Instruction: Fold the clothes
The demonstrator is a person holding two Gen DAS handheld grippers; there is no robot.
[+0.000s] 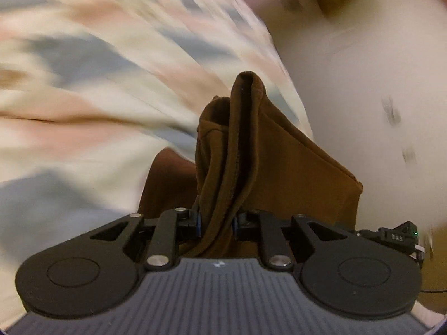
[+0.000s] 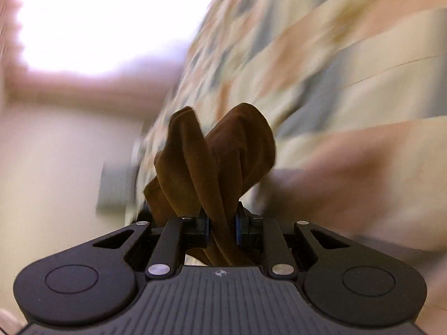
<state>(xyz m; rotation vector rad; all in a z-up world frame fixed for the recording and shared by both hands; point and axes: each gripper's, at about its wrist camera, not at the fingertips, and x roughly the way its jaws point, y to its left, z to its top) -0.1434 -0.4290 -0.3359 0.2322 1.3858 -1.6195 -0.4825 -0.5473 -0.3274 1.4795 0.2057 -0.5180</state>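
A brown garment [image 1: 268, 162] is pinched in both grippers. In the left wrist view my left gripper [image 1: 216, 223] is shut on a bunched hem of it, and the cloth stands up in folds ahead of the jaws and spreads to the right. In the right wrist view my right gripper [image 2: 222, 230] is shut on another bunch of the same brown garment [image 2: 218, 156], which rises in two rounded folds above the pads. Both views are smeared by fast motion.
A patchwork bedcover [image 1: 97, 89] in cream, pink and grey-blue fills the left of the left wrist view and the bedcover [image 2: 349, 78] fills the right of the right wrist view. A pale wall [image 1: 363, 97] and a bright window [image 2: 111, 19] lie beyond.
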